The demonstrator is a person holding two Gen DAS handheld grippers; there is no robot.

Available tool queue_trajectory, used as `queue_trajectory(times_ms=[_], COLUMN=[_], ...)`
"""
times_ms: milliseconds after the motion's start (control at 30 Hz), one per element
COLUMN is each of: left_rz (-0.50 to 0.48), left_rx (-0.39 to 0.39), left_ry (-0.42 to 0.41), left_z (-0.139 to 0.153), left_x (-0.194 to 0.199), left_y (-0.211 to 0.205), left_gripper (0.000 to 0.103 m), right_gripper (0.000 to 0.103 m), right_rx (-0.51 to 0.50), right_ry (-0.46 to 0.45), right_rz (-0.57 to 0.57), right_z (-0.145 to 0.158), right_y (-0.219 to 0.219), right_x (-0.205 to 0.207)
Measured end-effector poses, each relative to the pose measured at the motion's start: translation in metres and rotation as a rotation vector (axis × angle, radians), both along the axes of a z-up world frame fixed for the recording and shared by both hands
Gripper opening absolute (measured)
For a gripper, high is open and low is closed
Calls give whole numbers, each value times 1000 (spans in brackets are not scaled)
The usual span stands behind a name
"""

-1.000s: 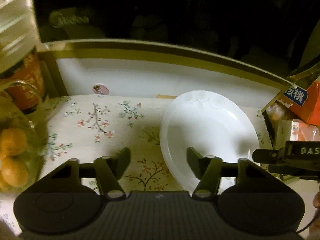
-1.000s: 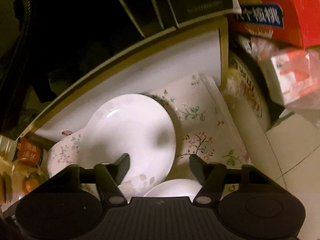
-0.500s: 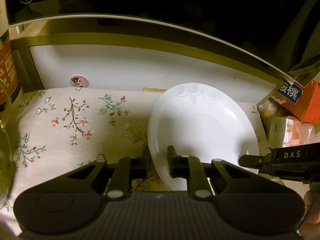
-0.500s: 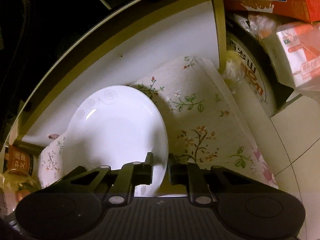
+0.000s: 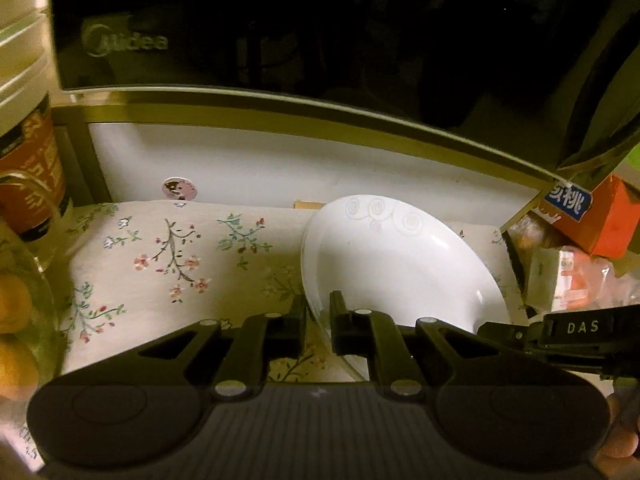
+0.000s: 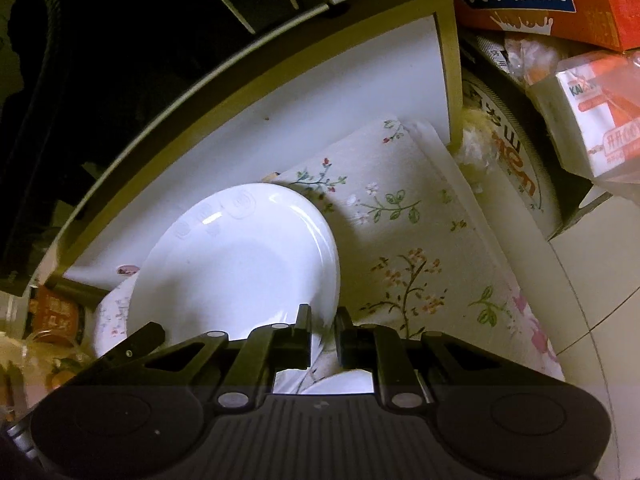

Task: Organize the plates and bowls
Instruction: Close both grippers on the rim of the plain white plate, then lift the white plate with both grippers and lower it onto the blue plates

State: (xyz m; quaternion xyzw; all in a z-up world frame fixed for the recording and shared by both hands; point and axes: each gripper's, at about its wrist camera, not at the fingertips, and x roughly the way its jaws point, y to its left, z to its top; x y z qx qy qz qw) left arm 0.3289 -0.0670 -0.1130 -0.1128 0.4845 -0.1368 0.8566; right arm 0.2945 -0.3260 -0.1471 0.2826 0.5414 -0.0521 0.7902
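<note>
We have both tongs, left and right, just clamped on one white plate; stacking remains.

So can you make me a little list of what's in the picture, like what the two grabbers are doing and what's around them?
Held thing: round white plate with swirl pattern, tilted
Left gripper: shut on the plate's near left rim
Right gripper: shut on the plate's near right rim
Underneath: cream floral cloth
Behind: black Midea microwave on a shelf
Right side: red carton with blue label
Left side: oranges in a glass bowl
Also seen: another white dish below the right gripper, mostly hidden
</note>
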Motion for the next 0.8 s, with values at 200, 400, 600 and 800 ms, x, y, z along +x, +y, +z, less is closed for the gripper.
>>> queue_trajectory(times_ms=[200,400,600,800], left_rz=[11,19,34,65], left_rx=[-15,-18,-20,-23], left_ry=[-11,-52,-90,-124], left_z=[20,50,80,104], left_x=[-15,-37,-71,-115], left_y=[12,25,41,67], left_gripper=[10,10,9,9], right_gripper=[11,11,11,11], right_rx=[11,8,7,7], right_ry=[-31,-75,-133,-183], right_rz=[9,25,39,64], right_z=[22,52,85,112], right_y=[7,21,40,65], right_x=[-11,-32,-63,-98])
